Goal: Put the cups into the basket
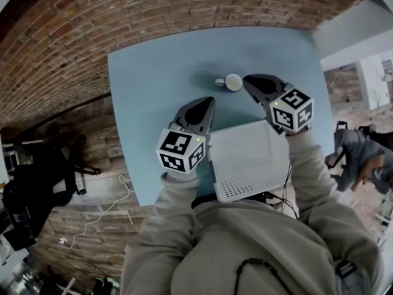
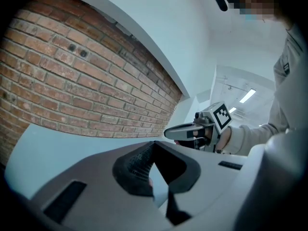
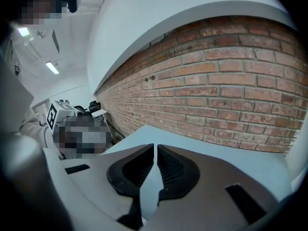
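One white cup [image 1: 234, 82] stands upright on the light blue table [image 1: 153, 78], its handle pointing left. A white slotted basket [image 1: 252, 158] sits at the table's near edge and looks empty. My right gripper [image 1: 247, 78] is just right of the cup, close to it, with its jaws shut on nothing [image 3: 155, 147]. The left gripper [image 1: 210, 101] hovers near the basket's far left corner, below and left of the cup. Its jaws meet at the tips with nothing between them [image 2: 154, 144]. Neither gripper view shows the cup. The left gripper view catches the right gripper [image 2: 192, 131].
A brick wall [image 1: 123, 11] runs behind the table. On the floor to the left lie a white cable [image 1: 92, 223] and dark equipment [image 1: 37, 183]. A seated person [image 1: 362, 155] is at the far right.
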`<state>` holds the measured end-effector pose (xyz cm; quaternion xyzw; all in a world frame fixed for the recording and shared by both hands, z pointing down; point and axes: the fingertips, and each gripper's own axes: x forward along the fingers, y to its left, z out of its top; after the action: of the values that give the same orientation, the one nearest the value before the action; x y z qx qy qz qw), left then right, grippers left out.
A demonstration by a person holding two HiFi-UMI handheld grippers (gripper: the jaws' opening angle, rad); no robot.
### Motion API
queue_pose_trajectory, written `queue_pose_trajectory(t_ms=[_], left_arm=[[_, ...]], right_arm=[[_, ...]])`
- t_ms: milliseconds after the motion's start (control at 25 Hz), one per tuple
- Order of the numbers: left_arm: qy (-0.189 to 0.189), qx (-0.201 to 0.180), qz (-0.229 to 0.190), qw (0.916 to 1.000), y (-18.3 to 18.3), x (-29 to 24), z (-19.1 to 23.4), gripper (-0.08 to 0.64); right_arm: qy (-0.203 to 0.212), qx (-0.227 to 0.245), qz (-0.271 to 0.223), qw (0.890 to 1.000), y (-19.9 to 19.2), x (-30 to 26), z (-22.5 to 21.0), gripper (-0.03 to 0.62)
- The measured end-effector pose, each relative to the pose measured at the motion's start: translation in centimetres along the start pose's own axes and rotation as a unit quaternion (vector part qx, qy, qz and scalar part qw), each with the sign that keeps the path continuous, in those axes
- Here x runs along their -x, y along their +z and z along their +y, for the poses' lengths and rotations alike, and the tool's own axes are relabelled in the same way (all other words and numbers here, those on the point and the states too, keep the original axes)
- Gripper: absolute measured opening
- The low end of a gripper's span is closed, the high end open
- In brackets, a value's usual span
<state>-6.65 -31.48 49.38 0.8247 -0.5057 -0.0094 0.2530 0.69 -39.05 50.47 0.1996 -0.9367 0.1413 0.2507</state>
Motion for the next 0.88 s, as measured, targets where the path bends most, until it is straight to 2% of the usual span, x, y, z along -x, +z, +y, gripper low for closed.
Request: queue_pose_trajectory(t_ms=[200, 360, 600, 880], left_arm=[[0.019, 0.029, 0.004, 0.9994, -2.5, 0.3, 2.6, -0.003], [0.035, 0.044, 0.014, 0.9983, -4.4, 1.0, 4.6, -0.003], [0.053, 0.065, 0.030, 0.9960, -7.2, 2.1, 6.8, -0.003], [0.067, 0.088, 0.037, 0.9932, -9.2, 3.1, 8.3, -0.003]], right_arm=[[0.007, 0.004, 0.057, 0.998, -2.9, -2.7, -1.3, 0.017], [0.021, 0.009, 0.104, 0.994, -5.3, -5.0, -2.2, 0.057], [0.037, 0.041, 0.213, 0.976, -10.6, -8.7, -2.7, 0.086], [0.027, 0.051, 0.289, 0.955, -14.5, -11.1, -3.9, 0.092]])
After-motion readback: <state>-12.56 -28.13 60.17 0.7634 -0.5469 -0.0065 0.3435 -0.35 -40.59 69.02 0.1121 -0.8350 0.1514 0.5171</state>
